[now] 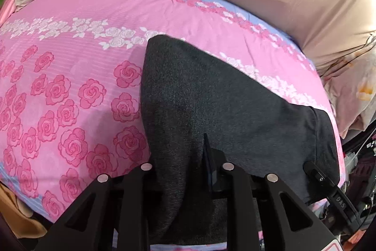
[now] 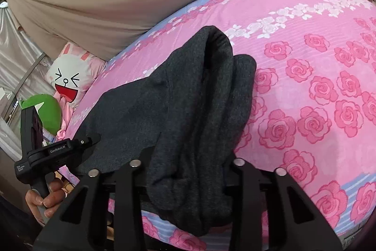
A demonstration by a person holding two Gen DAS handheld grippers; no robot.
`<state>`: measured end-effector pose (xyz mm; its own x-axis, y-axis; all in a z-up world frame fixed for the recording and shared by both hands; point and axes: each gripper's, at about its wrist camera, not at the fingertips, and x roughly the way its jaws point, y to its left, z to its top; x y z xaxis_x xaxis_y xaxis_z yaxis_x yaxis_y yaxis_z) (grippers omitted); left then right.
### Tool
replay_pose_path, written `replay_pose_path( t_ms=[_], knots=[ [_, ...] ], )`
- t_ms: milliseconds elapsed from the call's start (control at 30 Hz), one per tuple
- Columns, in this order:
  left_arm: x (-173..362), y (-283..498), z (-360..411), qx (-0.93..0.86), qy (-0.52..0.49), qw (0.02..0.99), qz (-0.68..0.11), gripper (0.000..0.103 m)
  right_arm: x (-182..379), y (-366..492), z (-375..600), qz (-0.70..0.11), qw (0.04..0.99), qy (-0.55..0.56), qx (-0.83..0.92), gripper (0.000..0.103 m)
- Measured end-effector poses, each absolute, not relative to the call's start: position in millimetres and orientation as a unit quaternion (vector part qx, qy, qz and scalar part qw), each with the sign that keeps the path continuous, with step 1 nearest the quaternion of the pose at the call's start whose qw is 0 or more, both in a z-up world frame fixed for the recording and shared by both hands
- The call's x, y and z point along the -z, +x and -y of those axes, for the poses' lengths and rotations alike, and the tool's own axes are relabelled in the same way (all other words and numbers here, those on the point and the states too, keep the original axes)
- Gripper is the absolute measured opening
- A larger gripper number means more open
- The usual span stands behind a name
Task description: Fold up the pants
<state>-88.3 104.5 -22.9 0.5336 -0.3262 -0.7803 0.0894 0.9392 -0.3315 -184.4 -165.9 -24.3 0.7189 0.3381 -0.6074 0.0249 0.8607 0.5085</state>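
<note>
I am working over the bed [image 1: 70, 15], a wide pink sheet printed with roses, soft and yielding. The pants [image 1: 211, 91] are lying across its near edge, dark grey knit, thick and floppy, bunching into rolled folds. My left claw [image 1: 185, 171] is nipping a ridge of that cloth, nearly closed. My right claw [image 2: 188, 168] is gripping a fatter bundle, jaws part open around it. I judge the risk is slippage: the bulky knit could slide from the right jaws, or uneven pulling could skew the fold and drag the pants off the edge.
</note>
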Motion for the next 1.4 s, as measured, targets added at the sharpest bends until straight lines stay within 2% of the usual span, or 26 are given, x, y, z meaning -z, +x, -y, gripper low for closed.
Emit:
replay_pose_path(
  t_ms=[167,267,667,1400],
  knots=[
    [-3.7,-111.2,-107.2,0.138,-0.125,0.876,-0.444,0.017,9.2,-204.8,163.6,-0.351,0.900,0.241,-0.095,0.030],
    [-27.4,-129.0,-106.0,0.146,-0.111,0.887,-0.424,0.011,-5.7,-221.1,158.5,-0.339,0.906,0.232,-0.104,0.030],
    [-110.6,-178.5,-83.7,0.158,-0.030,0.929,-0.334,0.010,-75.2,-249.5,153.4,-0.260,0.937,0.202,-0.119,0.029],
    [-236.7,-131.5,-78.4,0.168,-0.009,0.969,-0.183,0.010,-209.8,-192.3,166.3,-0.102,0.974,0.162,-0.120,0.029]
  ],
)
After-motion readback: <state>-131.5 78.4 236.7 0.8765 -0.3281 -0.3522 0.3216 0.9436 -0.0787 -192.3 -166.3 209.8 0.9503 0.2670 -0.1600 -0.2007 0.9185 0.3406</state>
